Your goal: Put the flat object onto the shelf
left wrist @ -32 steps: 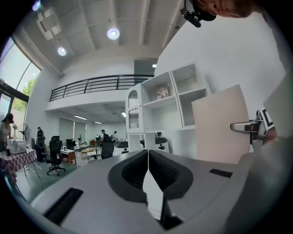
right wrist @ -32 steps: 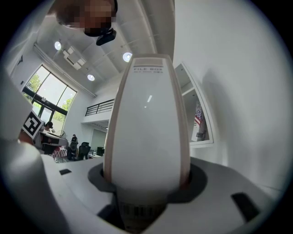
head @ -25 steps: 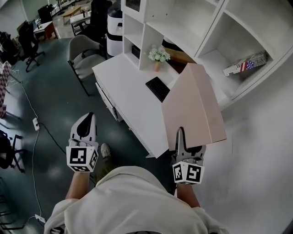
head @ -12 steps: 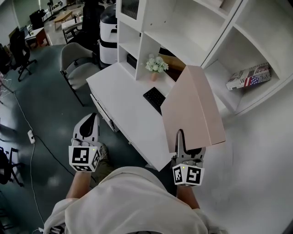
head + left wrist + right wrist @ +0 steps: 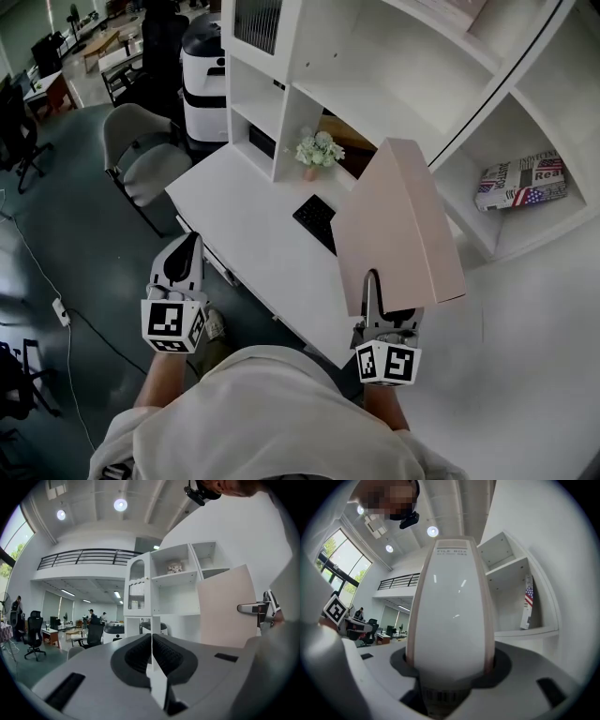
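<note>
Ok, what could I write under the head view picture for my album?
Right tongs grip a pale pink file box in front of the white shelf; left tongs shut, holding nothing.

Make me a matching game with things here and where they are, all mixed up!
Things:
1 file box
2 keyboard
3 flowers
4 flag-print book

Places:
A in a shelf compartment
B black, flat on the desk
C white, in a little vase
D clamped in the right gripper

Pairs: 1-D, 2-B, 3-C, 4-A.
</note>
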{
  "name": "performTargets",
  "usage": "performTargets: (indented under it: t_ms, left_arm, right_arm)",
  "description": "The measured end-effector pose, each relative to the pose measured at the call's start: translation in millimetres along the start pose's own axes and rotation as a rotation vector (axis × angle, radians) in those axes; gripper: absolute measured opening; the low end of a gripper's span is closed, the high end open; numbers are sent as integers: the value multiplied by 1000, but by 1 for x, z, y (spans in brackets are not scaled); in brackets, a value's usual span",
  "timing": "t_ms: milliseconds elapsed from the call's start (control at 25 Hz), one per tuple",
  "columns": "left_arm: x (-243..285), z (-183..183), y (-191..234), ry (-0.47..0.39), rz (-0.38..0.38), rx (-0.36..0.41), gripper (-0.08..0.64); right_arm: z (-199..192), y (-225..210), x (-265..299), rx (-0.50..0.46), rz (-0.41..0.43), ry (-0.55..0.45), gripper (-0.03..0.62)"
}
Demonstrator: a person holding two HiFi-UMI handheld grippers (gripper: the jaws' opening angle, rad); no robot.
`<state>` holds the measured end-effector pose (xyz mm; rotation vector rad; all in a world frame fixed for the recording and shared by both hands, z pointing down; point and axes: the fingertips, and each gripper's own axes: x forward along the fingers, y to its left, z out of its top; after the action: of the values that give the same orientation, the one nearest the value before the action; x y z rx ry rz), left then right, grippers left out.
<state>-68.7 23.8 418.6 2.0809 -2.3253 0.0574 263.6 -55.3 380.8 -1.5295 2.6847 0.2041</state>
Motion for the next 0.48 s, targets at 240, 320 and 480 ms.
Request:
performTargets:
  t_ms: [240, 320, 480]
  left_arm:
    - [44, 2, 40, 13, -81, -6, 6]
    - [59, 3, 54, 15, -114, -6, 6]
    - [90, 3, 80, 18, -184, -3, 6]
  right_arm:
    - [7, 23, 37, -8, -83, 4, 268]
    - [10, 31, 49, -3, -117, -4, 268]
    - [20, 49, 74, -31, -181, -4, 268]
